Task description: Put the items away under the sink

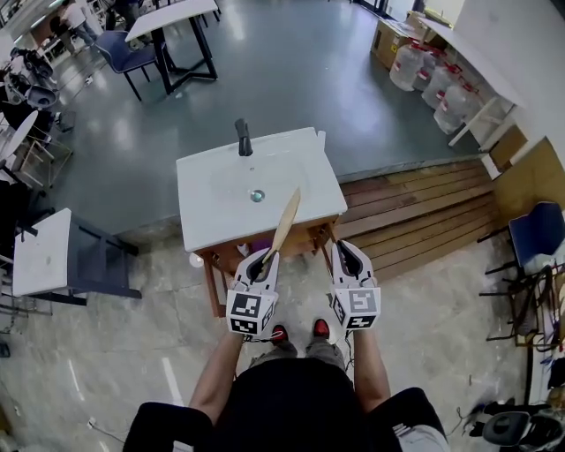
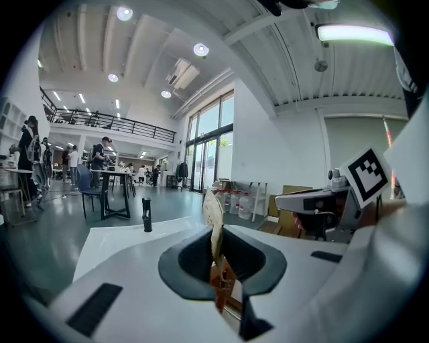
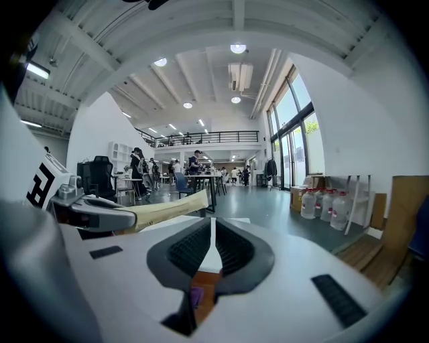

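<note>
The person's black-clad torso filled the bottom of the head view, and both bare forearms reached forward from it, side by side and close together. Red shoe tips [image 1: 280,333] showed on the pale marbled floor just below the grippers. The left gripper [image 1: 265,258] pointed away from the body, close to level, its jaws clenched on the lower end of a pale wooden paddle [image 1: 286,221]. The flat blade slanted up and to the right over the front edge of the white sink top [image 1: 212,212]. The right gripper [image 1: 344,252] was held parallel and just beside it. Its own view showed the ribbed pads pressed together with nothing between them.

Both tips hovered at the near edge of the sink unit, above its wooden frame [image 1: 214,287]. A small purple object [image 3: 196,295] lay in the frame below the basin, too small to make out. On the basin itself stood a dark faucet [image 1: 243,138] at the far rim and a round drain [image 1: 257,195] in the middle.

Around it lay a large hall with a grey polished floor. There was a step of wooden planks [image 1: 415,212] to the right, water jugs [image 1: 433,79] by the far wall, a blue chair [image 1: 538,234] at the right edge, a white table [image 1: 40,252] to the left and a black-legged table [image 1: 172,18] further off.
</note>
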